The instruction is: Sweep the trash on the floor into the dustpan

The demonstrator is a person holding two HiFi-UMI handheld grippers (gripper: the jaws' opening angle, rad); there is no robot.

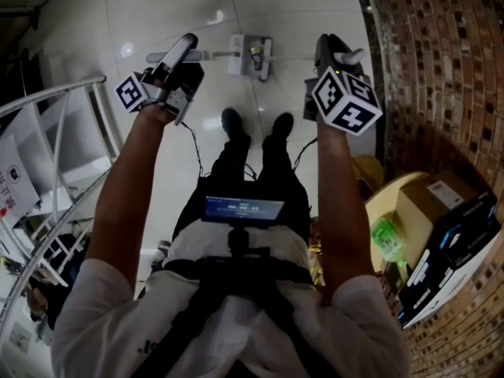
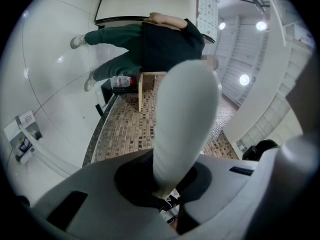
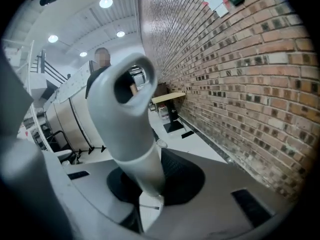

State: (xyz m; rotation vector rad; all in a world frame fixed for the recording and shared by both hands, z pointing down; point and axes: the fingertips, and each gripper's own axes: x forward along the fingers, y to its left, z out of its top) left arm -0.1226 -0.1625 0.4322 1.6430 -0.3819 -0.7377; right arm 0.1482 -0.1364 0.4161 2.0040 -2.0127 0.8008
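Grey handle (image 3: pixel 127 119) clenched in right tongs (image 3: pixel 150 196), pale handle (image 2: pixel 184 119) clenched in left tongs (image 2: pixel 167 191), chest screen (image 1: pixel 242 209) text unreadable.

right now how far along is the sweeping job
Done: both tools are picked up. In hand: the left gripper is shut on a pale handle, the right gripper on a grey handle with a hollow end. Left: likely the sweeping itself; neither tool's head shows, and no trash can be made out on the floor. A white object lies ahead of the shoes; what it is I cannot tell.
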